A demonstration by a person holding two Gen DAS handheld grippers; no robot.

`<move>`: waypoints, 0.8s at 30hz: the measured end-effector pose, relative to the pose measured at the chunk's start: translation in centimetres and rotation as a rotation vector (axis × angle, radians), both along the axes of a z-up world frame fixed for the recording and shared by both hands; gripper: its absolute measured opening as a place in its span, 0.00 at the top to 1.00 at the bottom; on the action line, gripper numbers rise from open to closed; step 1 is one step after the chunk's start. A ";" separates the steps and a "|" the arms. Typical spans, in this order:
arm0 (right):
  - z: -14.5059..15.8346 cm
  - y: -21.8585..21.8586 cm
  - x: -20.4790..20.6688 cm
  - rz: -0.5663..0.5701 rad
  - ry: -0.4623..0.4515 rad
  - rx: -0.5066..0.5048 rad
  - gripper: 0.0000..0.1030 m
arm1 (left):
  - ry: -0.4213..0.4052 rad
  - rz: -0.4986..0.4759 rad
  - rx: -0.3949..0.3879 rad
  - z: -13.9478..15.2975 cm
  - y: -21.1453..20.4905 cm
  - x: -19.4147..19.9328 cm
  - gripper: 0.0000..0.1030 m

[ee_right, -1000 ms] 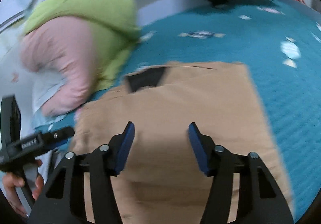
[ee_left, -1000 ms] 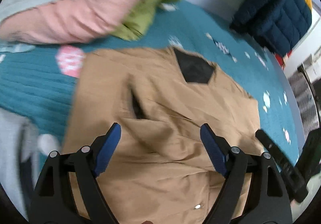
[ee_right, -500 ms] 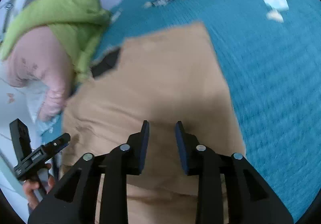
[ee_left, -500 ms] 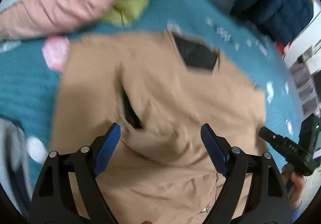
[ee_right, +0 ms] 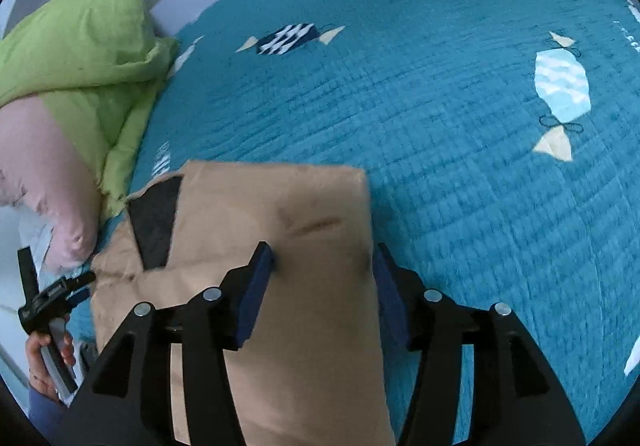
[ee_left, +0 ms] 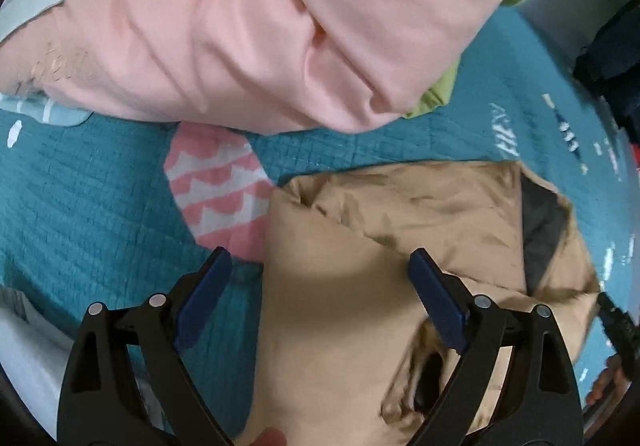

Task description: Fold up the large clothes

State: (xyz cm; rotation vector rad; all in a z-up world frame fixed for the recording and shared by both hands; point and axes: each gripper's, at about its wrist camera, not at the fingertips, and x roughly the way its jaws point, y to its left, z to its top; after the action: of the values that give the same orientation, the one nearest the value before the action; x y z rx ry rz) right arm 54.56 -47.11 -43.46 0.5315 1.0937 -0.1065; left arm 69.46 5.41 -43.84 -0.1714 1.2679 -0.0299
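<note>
Right wrist view shows the folded tan fabric jacket (ee_right: 280, 246) with its dark collar lining lying on the teal quilted bedspread (ee_right: 440, 126). Right gripper (ee_right: 324, 286) hovers over its right edge, jaws released; left gripper (ee_left: 320, 294) likewise spread above the jacket's left edge (nothing gripped). Pink garment (ee_left: 260, 26) and green padded garment (ee_right: 80, 58) lie just beyond.

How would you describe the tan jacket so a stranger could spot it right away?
Start at the teal quilted bedspread. Near its front edge, right of the pink and green bedding pile, lies the tan jacket. It alone is flat, folded, with a dark lining at the collar.
</note>
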 end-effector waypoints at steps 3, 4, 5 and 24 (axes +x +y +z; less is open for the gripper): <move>-0.8 -0.2 1.4 -0.009 0.037 -0.012 0.51 | 0.031 -0.003 0.014 -1.4 -0.1 0.7 0.12; -1.0 -0.4 1.6 -0.011 0.044 -0.008 0.51 | 0.033 -0.005 0.021 -1.7 -0.2 0.8 0.12; -1.2 -0.6 1.8 -0.019 0.050 -0.001 0.51 | 0.032 -0.008 0.029 -1.9 -0.3 1.0 0.12; 2.7 1.1 -2.4 0.032 -0.199 0.035 0.89 | -0.081 -0.163 -0.016 2.0 -2.4 -1.6 0.82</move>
State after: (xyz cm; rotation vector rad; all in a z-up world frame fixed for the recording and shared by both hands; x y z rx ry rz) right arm 52.18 -45.96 -40.78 0.5443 0.9105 -0.0063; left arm 67.90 3.04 -41.79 -0.0790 1.1988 -0.1856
